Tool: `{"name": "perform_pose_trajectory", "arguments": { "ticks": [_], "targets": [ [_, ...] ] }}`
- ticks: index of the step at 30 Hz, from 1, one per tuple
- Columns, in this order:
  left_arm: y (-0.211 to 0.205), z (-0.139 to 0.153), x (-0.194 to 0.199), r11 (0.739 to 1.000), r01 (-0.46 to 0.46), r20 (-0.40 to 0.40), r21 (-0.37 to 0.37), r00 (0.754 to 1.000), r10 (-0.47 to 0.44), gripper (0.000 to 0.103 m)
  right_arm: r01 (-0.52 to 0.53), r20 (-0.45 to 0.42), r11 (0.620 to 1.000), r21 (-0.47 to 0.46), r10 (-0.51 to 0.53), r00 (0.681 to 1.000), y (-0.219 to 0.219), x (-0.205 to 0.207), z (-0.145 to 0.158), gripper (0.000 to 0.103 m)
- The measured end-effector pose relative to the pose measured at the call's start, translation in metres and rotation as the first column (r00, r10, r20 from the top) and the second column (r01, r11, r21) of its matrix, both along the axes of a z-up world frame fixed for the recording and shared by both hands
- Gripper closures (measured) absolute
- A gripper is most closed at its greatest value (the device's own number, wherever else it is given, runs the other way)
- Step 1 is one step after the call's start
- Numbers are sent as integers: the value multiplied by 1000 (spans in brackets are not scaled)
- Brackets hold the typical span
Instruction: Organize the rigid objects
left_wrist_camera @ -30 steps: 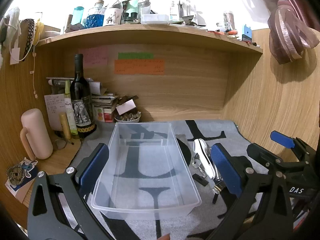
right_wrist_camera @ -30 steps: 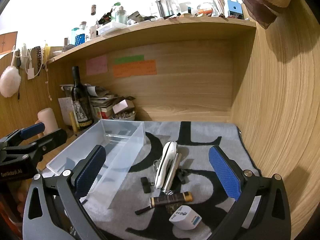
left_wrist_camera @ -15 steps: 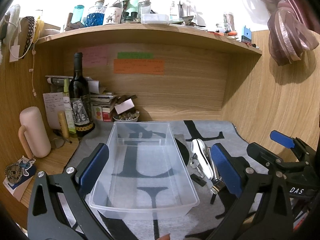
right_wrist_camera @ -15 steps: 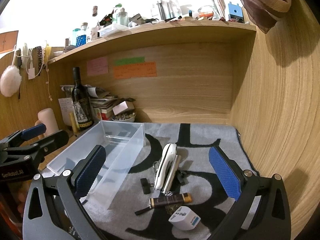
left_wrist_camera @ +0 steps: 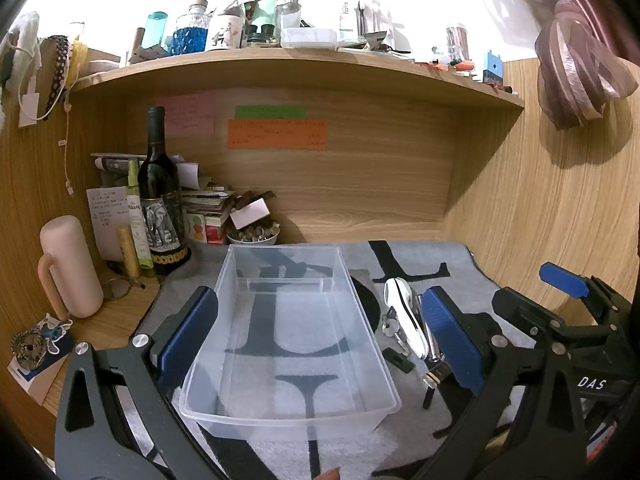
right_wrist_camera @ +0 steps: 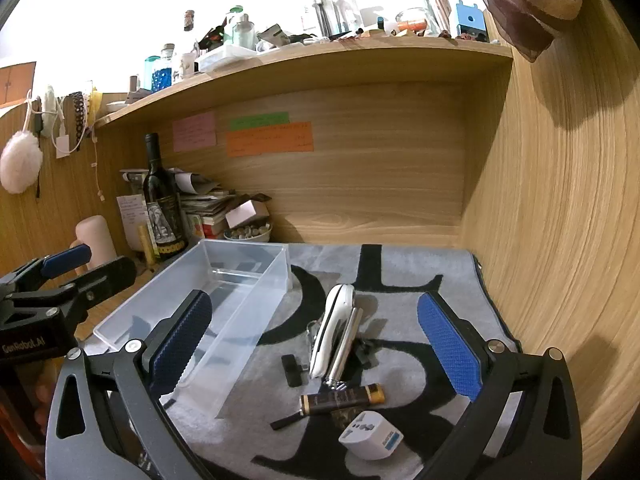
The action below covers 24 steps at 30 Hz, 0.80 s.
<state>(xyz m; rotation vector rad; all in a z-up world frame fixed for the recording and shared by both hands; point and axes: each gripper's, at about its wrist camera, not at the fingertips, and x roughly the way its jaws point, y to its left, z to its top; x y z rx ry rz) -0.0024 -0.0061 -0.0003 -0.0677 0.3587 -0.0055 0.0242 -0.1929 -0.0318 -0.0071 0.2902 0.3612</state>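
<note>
Grey mat point(right_wrist_camera: 400, 276) with black lettering: covers the desk surface across the lower half of both views.

Clear plastic bin point(left_wrist_camera: 288, 332): centre of the left view, left of centre in the right view point(right_wrist_camera: 224, 292); sits on the mat, nothing inside.

Left gripper point(left_wrist_camera: 320, 332): lower part of the left view, blue-padded fingers spread wide to either side of the bin, holding nothing; its body shows at the left edge of the right view.

Right gripper point(right_wrist_camera: 316, 344): lower part of the right view, jaws spread wide above the loose items, holding nothing.

Wine bottle point(left_wrist_camera: 160, 196): upright, left of centre in the left view, behind the bin's far left corner.

White and silver tool point(right_wrist_camera: 334, 332): centre of the right view, lying on the mat just right of the bin.

Dark brown tube with gold end point(right_wrist_camera: 342, 399): lower centre, just below the tool.

White plug adapter point(right_wrist_camera: 370, 435): bottom centre, nearest the camera.

Small black T-shaped piece point(right_wrist_camera: 292, 368): between bin and tool.
</note>
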Motion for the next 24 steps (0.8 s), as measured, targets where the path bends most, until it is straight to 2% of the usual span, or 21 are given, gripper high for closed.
{"name": "perform_pose_trajectory", "arguments": {
  "ticks": [24],
  "targets": [
    [0,-1,0,1000,0,-1,-1,1000,0,0,0,-1,1000,15,0,1000,1,-2,2,0]
  ]
}}
